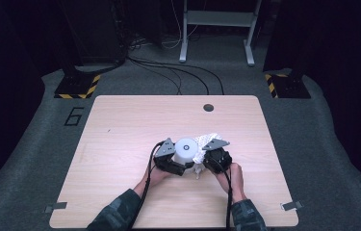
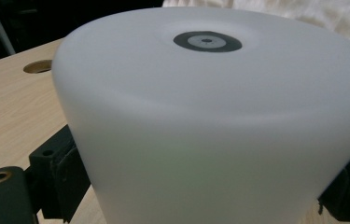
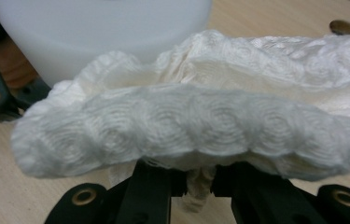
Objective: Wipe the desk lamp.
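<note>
**Cloth pinched, white tub braced for wiping**

Because the white cloth (image 3: 182, 121) is soft and limp, it will sag and fold wherever it is not supported, so the pinch belongs near a bunched edge, as it is now: the right gripper (image 3: 199, 184) has its fingers (image 3: 151, 191) drawn together on a wad of the fabric, which spills up and over their tips and hides them. Judging by how it drapes, it weighs almost nothing and will not slip out easily, thanks to its quilted, circle-embossed weave. It looks off-white, crumpled and thick, rolled into a long pad just beyond the fingertips, touching or nearly touching the tub's side.

By contrast, the white tub (image 2: 210, 121) should handle as a stiff, light, smooth-walled piece, probably plastic; its matte skin could slide under a weak squeeze, so a hold low on opposite sides of the wall suits it. That is where the left gripper (image 2: 210, 186) has it: its fingers (image 2: 58, 175) stand wide apart, one against each flank, clamped on the body. It is a frosted, slightly tapered cylinder, flat end up, with a small dark ring at the centre. Seen from the high view, the tub (image 1: 186, 150) stands on the wooden surface (image 1: 120, 125) between both grippers, left (image 1: 168, 159) and right (image 1: 215, 155).
</note>
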A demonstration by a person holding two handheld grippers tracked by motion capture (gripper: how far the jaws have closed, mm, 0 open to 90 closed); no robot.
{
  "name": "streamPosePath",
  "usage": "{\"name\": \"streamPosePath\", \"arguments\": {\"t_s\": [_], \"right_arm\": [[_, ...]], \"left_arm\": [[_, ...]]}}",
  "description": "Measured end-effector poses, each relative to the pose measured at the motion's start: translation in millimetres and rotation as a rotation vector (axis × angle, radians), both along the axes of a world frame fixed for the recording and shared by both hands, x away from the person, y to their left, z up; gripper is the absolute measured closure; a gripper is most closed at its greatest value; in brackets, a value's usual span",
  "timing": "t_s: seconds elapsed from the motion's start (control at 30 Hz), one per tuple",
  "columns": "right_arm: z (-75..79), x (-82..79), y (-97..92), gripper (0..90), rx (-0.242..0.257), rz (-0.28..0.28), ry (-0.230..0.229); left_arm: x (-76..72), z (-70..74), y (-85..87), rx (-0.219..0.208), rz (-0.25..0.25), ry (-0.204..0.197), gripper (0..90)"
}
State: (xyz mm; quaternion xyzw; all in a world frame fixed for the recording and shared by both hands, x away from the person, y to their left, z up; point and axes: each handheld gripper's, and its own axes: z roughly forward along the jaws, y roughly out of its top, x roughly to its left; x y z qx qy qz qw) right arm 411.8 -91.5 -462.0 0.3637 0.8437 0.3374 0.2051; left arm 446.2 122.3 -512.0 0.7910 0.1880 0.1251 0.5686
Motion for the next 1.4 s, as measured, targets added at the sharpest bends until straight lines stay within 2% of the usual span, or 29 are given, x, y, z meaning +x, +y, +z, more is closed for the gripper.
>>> {"name": "streamPosePath", "arguments": {"t_s": [0.03,0.1,0.17,0.2,0.3,0.33,0.47,0.5,0.63,0.73,0.83,1.0,1.07,1.13,1.23,1.4], "right_arm": [[-4.5,0.4,0.0,80.6,-0.015,0.009,0.01],[-14.0,-1.3,1.5,80.6,-0.01,0.003,0.022],[-16.4,-4.2,0.6,80.6,-0.002,0.003,0.029],[-15.6,-4.6,-0.3,80.6,-0.004,0.018,0.018],[-10.3,-8.2,0.7,80.6,-0.02,0.029,-0.008],[-8.3,-10.0,1.5,80.6,-0.008,0.018,-0.003],[5.7,-12.2,-1.2,80.6,0.027,0.011,-0.053],[11.0,-11.9,-3.3,80.7,0.021,0.025,-0.078],[22.1,-8.6,-2.3,80.8,0.008,0.014,-0.117],[21.6,-2.5,0.3,80.9,-0.024,0.002,-0.111],[13.3,4.2,1.2,81.0,-0.004,-0.018,-0.073],[-15.6,11.4,2.4,81.1,-0.028,-0.005,0.001],[-24.9,8.4,0.7,81.1,-0.017,0.0,0.031],[-29.0,3.7,-0.5,81.1,0.007,0.006,0.038],[-25.2,-4.9,0.3,81.1,-0.004,0.027,0.035],[-0.8,-15.8,2.0,81.0,-0.03,0.048,-0.04]], "left_arm": [[0.2,0.1,0.1,0.002,-0.001,-0.003,8.7],[-0.3,-0.1,-0.1,-0.003,0.0,0.004,8.8],[-0.2,-0.2,-0.1,-0.003,0.0,0.003,8.8],[-0.1,-0.2,0.0,-0.003,0.0,0.002,8.7],[-0.2,-0.3,0.0,-0.004,0.001,0.002,8.8],[-0.2,-0.3,0.0,-0.004,0.001,0.002,8.8],[-0.2,-0.2,0.0,-0.003,0.001,0.002,8.8],[-0.2,-0.3,-0.1,-0.004,0.0,0.002,8.8],[0.0,-0.2,0.0,-0.003,0.001,-0.001,8.8],[-0.2,-0.3,0.0,-0.004,0.0,0.001,8.8],[-0.2,-0.4,0.0,-0.004,0.0,0.002,8.8],[-0.1,-0.6,0.1,-0.007,0.001,-0.001,8.8],[-0.1,-0.6,0.0,-0.007,0.002,-0.001,8.8],[-0.1,-0.8,0.0,-0.01,0.001,-0.001,8.8],[0.0,-0.7,0.0,-0.009,0.001,-0.001,8.8],[0.0,-0.6,0.2,-0.006,0.001,-0.002,8.8]]}}
